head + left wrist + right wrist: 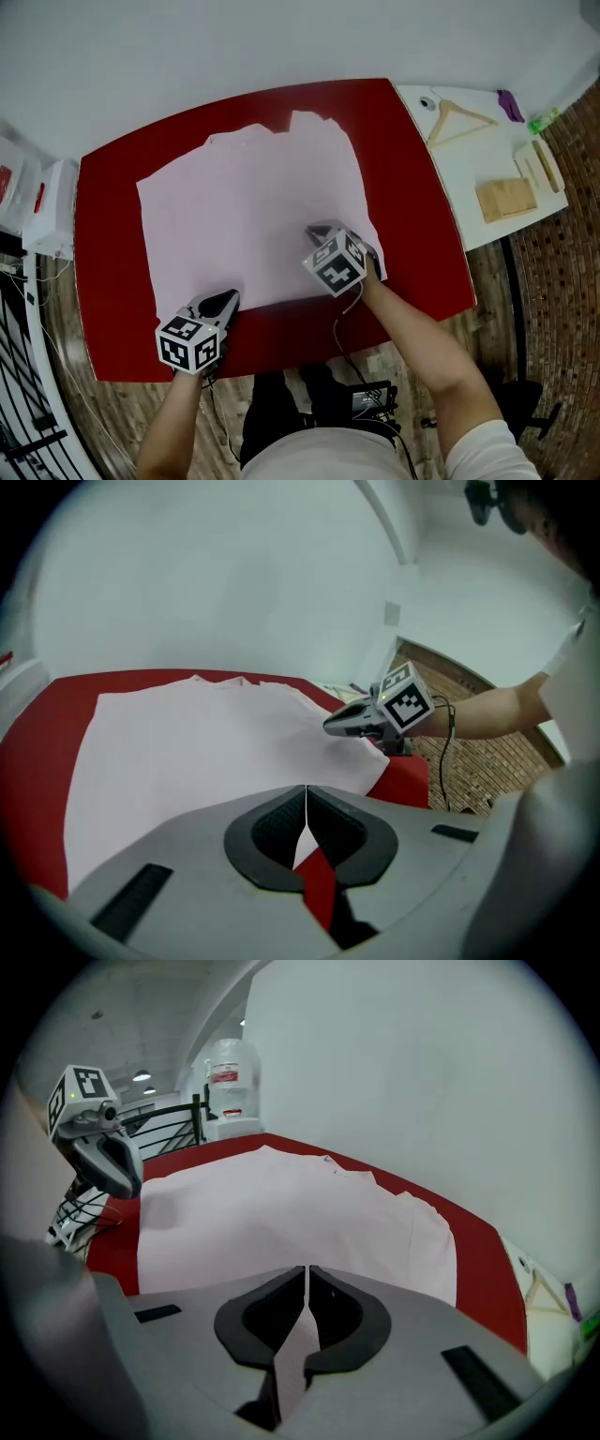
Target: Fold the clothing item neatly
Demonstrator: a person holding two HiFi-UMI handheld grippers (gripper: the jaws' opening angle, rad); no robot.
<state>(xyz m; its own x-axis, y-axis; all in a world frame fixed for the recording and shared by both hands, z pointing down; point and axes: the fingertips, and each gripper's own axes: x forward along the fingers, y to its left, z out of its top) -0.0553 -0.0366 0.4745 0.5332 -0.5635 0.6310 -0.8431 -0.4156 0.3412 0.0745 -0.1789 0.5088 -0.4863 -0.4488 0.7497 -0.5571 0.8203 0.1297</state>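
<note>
Pale pink cloth garment (253,216): smooth, flat, roughly rectangular, on red table (112,281).

Pale pink garment (253,216), flat on red table (112,281)

Head view: the marker cube of the right gripper (317,232) hides most of its jaws and the pale garment (253,206) hem under them. The white side table (461,178) runs off the right edge. A purple item (510,105) and a green item (541,122) on it are too small to identify. Both forearms (422,347) are cut by the bottom edge.
</note>
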